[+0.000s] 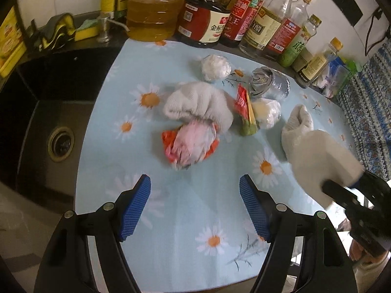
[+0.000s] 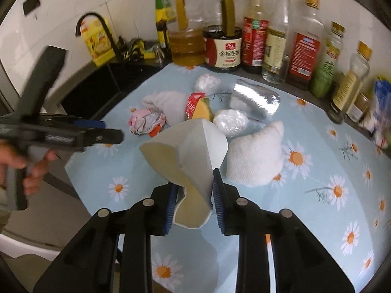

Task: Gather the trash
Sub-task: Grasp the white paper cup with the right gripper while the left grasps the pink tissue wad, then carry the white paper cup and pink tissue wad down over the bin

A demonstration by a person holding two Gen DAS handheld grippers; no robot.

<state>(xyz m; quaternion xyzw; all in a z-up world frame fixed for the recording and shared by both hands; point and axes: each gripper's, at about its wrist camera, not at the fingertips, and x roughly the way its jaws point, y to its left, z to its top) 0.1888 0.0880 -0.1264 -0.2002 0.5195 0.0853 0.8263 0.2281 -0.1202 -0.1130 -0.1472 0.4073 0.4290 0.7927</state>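
1. Our right gripper (image 2: 194, 195) pinches the squashed paper cup (image 2: 188, 151), lifted above the daisy cloth (image 2: 317, 219); keep the squeeze.
2. Our left gripper (image 1: 195, 207), fingers spread and empty, lines up on the crumpled wrapper (image 1: 189, 144).

You can read legible print on the bottles at the back of the worktop only. The dark soy sauce jug (image 2: 222, 48) carries a cream label reading 金标生抽. The clear bottle (image 1: 260, 22) beside the red-labelled one shows 白醋. The green bottle (image 1: 294, 46) bears a large 藤. All other labels are too blurred for you to read.
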